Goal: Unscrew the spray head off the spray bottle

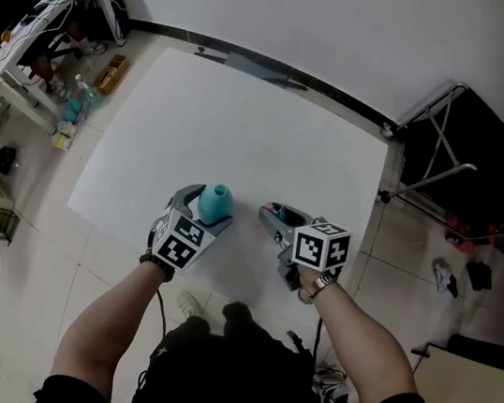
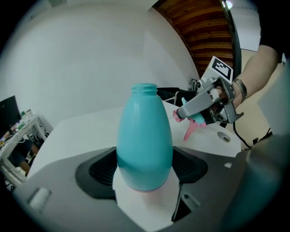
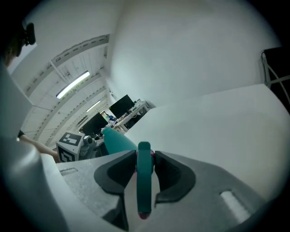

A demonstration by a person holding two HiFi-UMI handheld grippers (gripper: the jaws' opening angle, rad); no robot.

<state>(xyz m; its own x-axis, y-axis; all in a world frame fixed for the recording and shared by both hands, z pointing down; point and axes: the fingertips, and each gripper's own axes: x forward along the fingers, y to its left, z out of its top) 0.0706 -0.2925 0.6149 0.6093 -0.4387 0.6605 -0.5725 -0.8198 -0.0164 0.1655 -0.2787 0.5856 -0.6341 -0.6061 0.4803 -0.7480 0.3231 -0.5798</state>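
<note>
Head view: the left hand-held gripper is clamped on a teal, egg-shaped plastic spray bottle. The bottle stands upright between its jaws, over the near edge of the white tabletop. The right hand-held gripper sits near its right side and apart from it (what it holds is hard to make out here).

Left gripper view: both jaws press on the lower body of the spray bottle, which rises straight ahead of the left hand-held gripper. The bottle's neck is bare and open at the top. Ahead and to the right, the right hand-held gripper carries a teal and pink plastic spray head, clear of the bottle.

Right gripper view: the jaws are drawn in narrowly on the spray head. A thin teal part of it stands between the pads, with a pink end nearest the camera. The spray bottle shows ahead and to the left, in the other hand-held gripper.
</note>
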